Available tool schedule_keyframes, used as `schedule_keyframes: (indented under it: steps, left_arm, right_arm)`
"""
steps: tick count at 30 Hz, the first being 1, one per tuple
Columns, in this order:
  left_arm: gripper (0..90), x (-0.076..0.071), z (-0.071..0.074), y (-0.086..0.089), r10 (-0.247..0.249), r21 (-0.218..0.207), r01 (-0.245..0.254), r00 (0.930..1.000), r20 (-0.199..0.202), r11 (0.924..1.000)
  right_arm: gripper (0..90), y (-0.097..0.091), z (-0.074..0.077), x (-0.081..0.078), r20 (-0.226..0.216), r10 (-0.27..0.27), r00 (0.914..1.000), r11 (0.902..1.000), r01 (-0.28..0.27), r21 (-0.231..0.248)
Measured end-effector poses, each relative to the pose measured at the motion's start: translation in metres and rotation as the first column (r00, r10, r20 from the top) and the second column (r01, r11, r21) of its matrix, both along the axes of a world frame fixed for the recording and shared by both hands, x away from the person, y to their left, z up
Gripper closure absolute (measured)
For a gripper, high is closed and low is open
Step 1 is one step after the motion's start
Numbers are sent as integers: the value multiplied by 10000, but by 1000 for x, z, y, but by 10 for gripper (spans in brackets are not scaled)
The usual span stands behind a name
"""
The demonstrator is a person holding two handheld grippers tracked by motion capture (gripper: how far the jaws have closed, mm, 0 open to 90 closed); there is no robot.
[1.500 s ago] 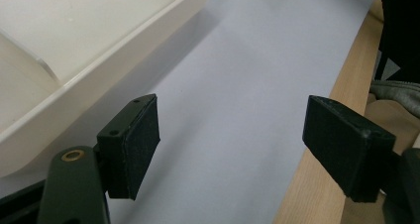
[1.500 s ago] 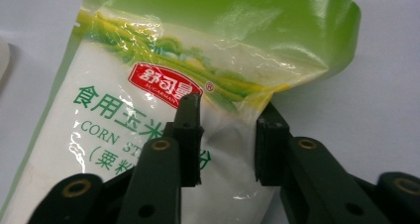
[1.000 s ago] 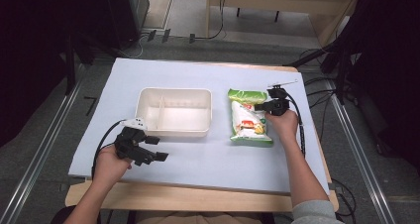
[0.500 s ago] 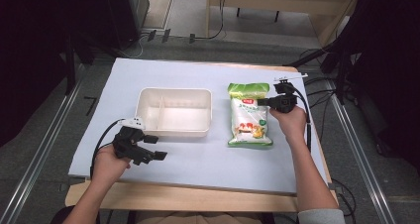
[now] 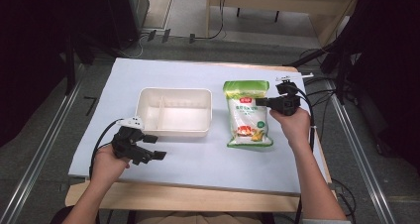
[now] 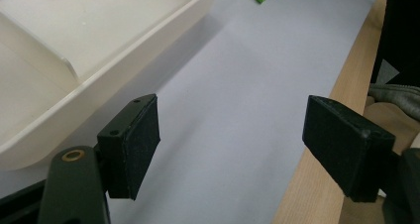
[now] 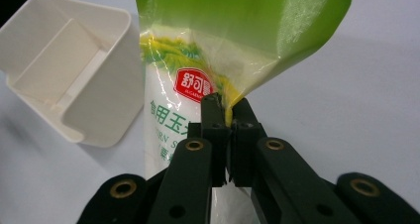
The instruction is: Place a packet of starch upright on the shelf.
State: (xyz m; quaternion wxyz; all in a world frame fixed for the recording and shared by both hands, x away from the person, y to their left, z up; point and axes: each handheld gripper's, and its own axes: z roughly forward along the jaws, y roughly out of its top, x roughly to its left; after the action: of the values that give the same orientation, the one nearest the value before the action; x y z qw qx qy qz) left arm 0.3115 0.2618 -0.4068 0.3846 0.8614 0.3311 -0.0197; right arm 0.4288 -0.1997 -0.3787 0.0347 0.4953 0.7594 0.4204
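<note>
Jaws of the right gripper (image 5: 261,102) are seen in the high view clamped on the right edge of the green snack bag (image 5: 247,116), which is positioned toward the right edge of the white-covered table (image 5: 198,169), just right of the white divided tray (image 5: 174,111). Jaws of the left gripper (image 5: 154,147) are held apart, with nothing between them, near the table's front-left corner, just in front of the tray.

Left gripper view: both pads (image 6: 141,144) are spread wide over bare white table covering (image 6: 233,85); the tray (image 6: 74,60) lies beside them, and the wooden front edge is seen at the right.

Right gripper view: the fingertips (image 7: 227,116) are pinched on a fold of the bag (image 7: 223,40) at its green upper part; the tray (image 7: 69,70) is seen beside the bag.
</note>
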Motion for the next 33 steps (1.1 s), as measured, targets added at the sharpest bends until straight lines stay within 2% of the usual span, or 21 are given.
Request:
schedule_keyframes:
  steps: [5, 6, 7, 16, 21, 25, 33]
  left_arm:
    - [231, 0, 0, 0, -23, -2, 23, 10000, -7, 10000]
    - [231, 0, 0, 0, -25, -15, 25, 10000, 24, 10000]
    - [231, 0, 0, 0, -25, -15, 25, 10000, 24, 10000]
    - [230, -1, 1, 0, 20, -101, -20, 10000, 14, 9999]
    - [230, 0, 0, -1, -25, 31, 24, 10000, 87, 10000]
    - [230, 0, 0, 0, -11, -8, 11, 10000, 53, 10000]
    - [230, 1, -1, 1, 107, -112, -107, 9999, 41, 9999]
  right_arm:
    - [894, -3, 7, -8, -19, 134, 9999, 9997, -134, 208]
    - [895, -3, 10, -12, -48, 259, 9997, 9986, -256, 462]
    - [895, -3, 10, -12, -48, 259, 9997, 9986, -256, 462]
    - [896, 6, 35, -32, 139, 1110, 9937, 9896, -1118, 910]
    - [898, 15, 47, -39, 360, 1472, 9885, 9855, -1496, 797]
    - [898, 19, 54, -42, 582, 1488, 9871, 9863, -1524, 624]
    - [898, 17, 60, -34, 586, 1378, 9887, 9872, -1419, 730]
